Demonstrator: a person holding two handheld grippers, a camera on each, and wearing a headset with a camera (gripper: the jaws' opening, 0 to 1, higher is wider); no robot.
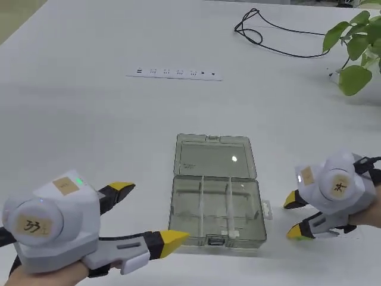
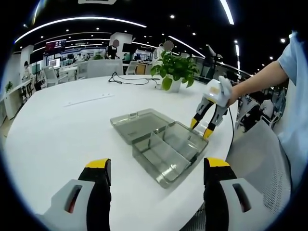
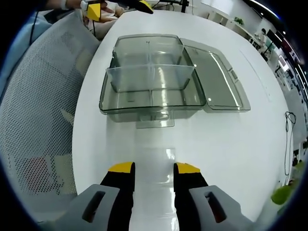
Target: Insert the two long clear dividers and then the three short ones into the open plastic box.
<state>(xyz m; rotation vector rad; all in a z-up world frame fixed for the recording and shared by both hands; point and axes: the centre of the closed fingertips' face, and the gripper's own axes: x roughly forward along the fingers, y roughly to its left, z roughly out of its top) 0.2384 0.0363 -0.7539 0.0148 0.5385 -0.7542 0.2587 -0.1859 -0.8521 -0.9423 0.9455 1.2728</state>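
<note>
The open plastic box sat on the white table close to its near edge, with its lid folded flat toward the far side. Two long clear dividers stood upright inside it, running near to far and splitting it into three lanes. A small clear piece lay on the table just beside the box's right wall.

The left gripper hovered near-left of the box, apart from it, its yellow-tipped jaws spread wide with nothing between them. The right gripper hovered to the right of the box, jaws also apart. In the right gripper view a clear strip seemed to lie on the table between them, though its outline was hard to make out.

Farther back lay a white power strip, a black cable, and at the far right a leafy plant.
</note>
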